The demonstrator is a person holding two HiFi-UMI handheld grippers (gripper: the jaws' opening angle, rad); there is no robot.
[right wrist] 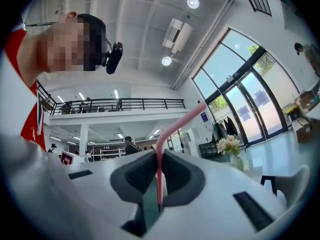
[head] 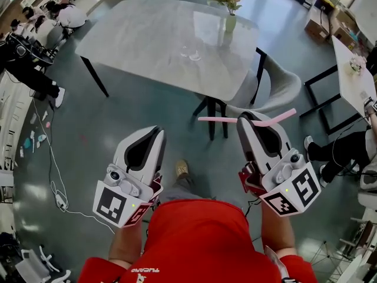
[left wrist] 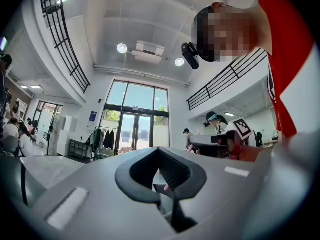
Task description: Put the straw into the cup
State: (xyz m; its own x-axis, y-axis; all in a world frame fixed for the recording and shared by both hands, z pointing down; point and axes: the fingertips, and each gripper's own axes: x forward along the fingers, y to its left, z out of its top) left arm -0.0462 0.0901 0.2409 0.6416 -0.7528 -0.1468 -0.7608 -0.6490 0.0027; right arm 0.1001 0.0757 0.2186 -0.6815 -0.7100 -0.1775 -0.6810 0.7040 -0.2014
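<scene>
Holding straw (head: 218, 119) clamped crosswise in my right hand-held gripper (head: 246, 121), well apart from cup (head: 191, 52) on desk (head: 141, 34). Left hand-held gripper (head: 157, 130) jaws together, empty. Best tilt straw upright, lower end over cup mouth.

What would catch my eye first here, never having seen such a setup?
The pink straw comes first: it lies crosswise, pinched in the right hand-held gripper, low in the head view. Beside it, the left hand-held gripper is shut on nothing. Ahead stands a grey table with a clear cup on it and a vase of flowers near its far edge.
</scene>
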